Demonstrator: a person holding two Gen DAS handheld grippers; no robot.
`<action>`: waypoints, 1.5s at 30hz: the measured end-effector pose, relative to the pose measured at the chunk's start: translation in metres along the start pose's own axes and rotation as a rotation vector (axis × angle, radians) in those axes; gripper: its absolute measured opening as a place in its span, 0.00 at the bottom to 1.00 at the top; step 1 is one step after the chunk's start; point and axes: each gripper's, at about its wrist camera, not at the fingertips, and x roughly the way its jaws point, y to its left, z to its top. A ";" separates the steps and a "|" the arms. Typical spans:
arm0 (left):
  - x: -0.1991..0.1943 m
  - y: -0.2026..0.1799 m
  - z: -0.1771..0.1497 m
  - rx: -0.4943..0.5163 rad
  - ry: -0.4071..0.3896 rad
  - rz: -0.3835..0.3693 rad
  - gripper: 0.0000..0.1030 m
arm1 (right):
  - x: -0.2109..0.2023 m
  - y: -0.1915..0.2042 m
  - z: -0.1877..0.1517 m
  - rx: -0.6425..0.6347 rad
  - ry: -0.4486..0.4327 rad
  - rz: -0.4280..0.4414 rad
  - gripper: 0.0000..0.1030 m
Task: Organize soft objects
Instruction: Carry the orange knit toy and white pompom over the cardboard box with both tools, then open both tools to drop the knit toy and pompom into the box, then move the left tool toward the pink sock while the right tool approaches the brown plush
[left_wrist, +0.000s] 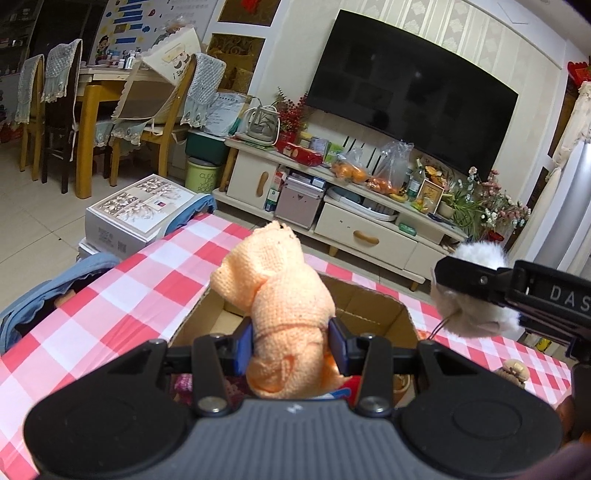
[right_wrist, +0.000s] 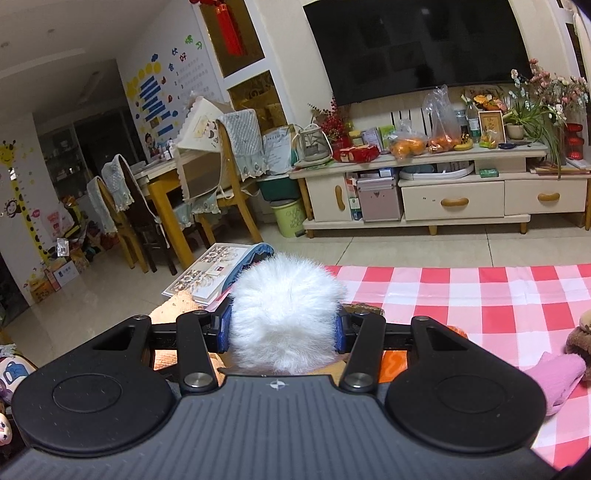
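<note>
A bunched peach knitted cloth (left_wrist: 284, 295) stands clamped between the blue pads of the left gripper (left_wrist: 291, 347), above an open cardboard box (left_wrist: 373, 306) on a table spread with a red-and-white checked cloth (left_wrist: 122, 291). The right gripper (right_wrist: 282, 328) squeezes a fluffy white pom-pom (right_wrist: 284, 314) near the table's far edge. A television (left_wrist: 410, 88) hangs beyond.
</note>
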 end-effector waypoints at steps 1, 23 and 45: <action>0.000 0.000 0.000 0.000 0.003 0.003 0.40 | 0.001 0.000 -0.001 0.001 0.005 0.000 0.59; 0.005 -0.012 -0.004 0.052 0.016 0.041 0.80 | -0.024 -0.018 -0.007 0.034 -0.020 -0.073 0.97; 0.000 -0.044 -0.012 0.129 -0.009 0.002 0.88 | -0.071 -0.056 -0.042 0.098 -0.037 -0.169 0.98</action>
